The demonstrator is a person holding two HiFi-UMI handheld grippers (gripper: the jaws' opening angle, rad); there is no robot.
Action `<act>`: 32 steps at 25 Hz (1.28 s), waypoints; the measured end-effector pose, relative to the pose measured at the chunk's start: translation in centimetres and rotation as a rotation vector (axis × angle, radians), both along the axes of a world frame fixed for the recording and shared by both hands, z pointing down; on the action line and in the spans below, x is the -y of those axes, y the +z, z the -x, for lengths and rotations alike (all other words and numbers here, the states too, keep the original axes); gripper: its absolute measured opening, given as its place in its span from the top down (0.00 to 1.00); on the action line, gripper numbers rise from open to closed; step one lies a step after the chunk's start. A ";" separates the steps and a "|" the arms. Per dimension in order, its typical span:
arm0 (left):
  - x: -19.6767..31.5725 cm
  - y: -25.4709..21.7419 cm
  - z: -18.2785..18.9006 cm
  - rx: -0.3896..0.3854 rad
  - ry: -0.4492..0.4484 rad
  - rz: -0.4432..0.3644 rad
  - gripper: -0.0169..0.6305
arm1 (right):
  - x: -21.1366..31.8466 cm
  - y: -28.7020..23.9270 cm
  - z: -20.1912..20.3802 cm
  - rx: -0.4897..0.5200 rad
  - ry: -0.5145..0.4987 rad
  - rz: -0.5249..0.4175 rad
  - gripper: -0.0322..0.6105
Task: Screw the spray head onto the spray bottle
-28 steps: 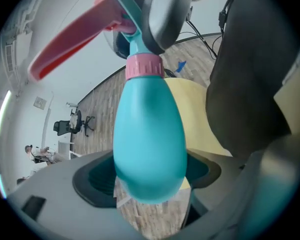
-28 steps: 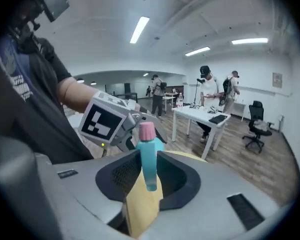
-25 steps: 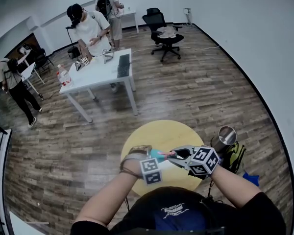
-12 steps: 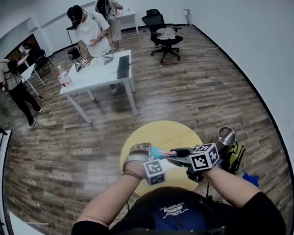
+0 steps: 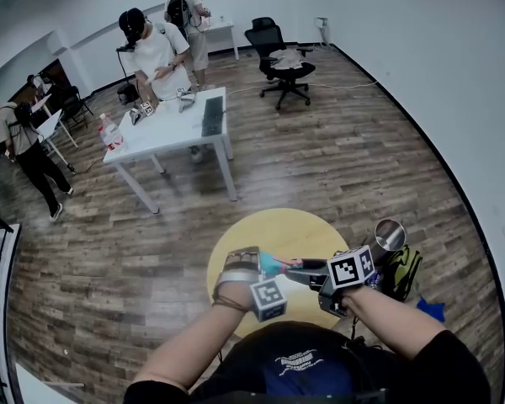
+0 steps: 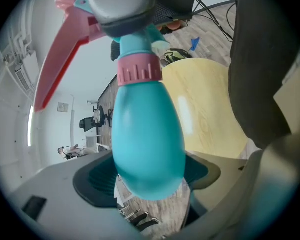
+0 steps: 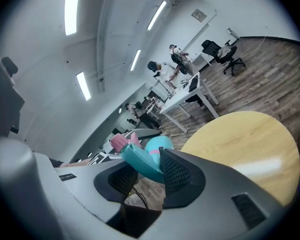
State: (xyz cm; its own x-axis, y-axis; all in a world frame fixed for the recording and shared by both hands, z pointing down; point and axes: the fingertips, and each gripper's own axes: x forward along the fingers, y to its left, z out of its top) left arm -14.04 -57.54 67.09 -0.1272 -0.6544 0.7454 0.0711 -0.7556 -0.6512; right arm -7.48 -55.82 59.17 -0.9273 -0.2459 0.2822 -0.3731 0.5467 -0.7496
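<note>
Right hand-held gripper [image 5: 301, 270] rolled; jaws just opening, spray head [image 7: 140, 163] between.

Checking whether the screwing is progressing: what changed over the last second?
The right gripper rolled about its axis and its jaws have just been opening, the spray head between them. The left gripper keeps its hold on the spray bottle over the yellow table.

A round yellow desk [image 5: 278, 225] stands on the wood floor [image 5: 337, 158]. A farther white desk [image 5: 164, 129] carries a keyboard [image 5: 212, 112] and a bottle [image 5: 109, 130].
</note>
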 end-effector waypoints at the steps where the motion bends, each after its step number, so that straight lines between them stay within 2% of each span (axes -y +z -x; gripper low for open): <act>1: 0.0 0.0 0.0 0.007 0.001 -0.003 0.33 | 0.0 -0.1 0.0 0.011 0.006 0.019 0.72; 4: -0.3 0.3 -0.2 0.006 0.007 0.003 0.33 | -0.2 0.2 0.0 0.023 0.009 0.052 0.72; 6: -0.7 1.0 -0.5 -0.048 0.002 0.040 0.33 | -0.4 0.1 0.1 -0.029 -0.020 -0.025 0.72; 8: -0.7 2.6 -1.1 -0.172 -0.011 0.090 0.32 | -0.5 -0.7 0.3 -0.106 -0.059 -0.189 0.73; 10: -0.8 3.1 -1.7 -0.341 -0.049 0.149 0.32 | -0.3 -1.9 0.4 -0.129 -0.064 -0.318 0.73; 11: -1.0 2.8 -1.9 -0.414 -0.071 0.171 0.32 | 0.1 -2.4 0.1 -0.123 -0.052 -0.351 0.69; 13: -1.1 2.2 -1.8 -0.506 -0.100 0.185 0.32 | 0.6 -3.0 -0.7 -0.098 -0.019 -0.380 0.60; 16: -1.3 1.2 -1.3 -0.646 -0.157 0.197 0.32 | 1.0 -3.8 -2.2 -0.074 0.011 -0.427 0.59; 21: -1.7 -2.1 0.1 -0.944 -0.233 0.205 0.32 | 0.5 -3.8 -3.2 -0.113 0.014 -0.536 0.59; 26: -2.7 -5.4 1.3 -1.233 -0.223 0.225 0.32 | 0.4 -4.1 -3.6 -0.096 0.036 -0.595 0.68; 29: -2.8 -7.7 2.9 -1.413 -0.275 0.220 0.32 | 1.0 -4.8 -4.2 -0.081 0.083 -0.607 0.76; 32: -2.4 -10.2 4.9 -1.615 -0.343 0.214 0.31 | 1.7 -5.7 -5.0 -0.081 0.127 -0.628 0.92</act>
State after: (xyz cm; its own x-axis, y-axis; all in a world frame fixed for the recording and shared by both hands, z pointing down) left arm -18.98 -55.17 56.87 0.7062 -0.6364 0.3102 -0.7051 -0.6721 0.2263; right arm -2.44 -57.55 53.43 -0.8619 -0.4934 0.1172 -0.5058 0.8200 -0.2680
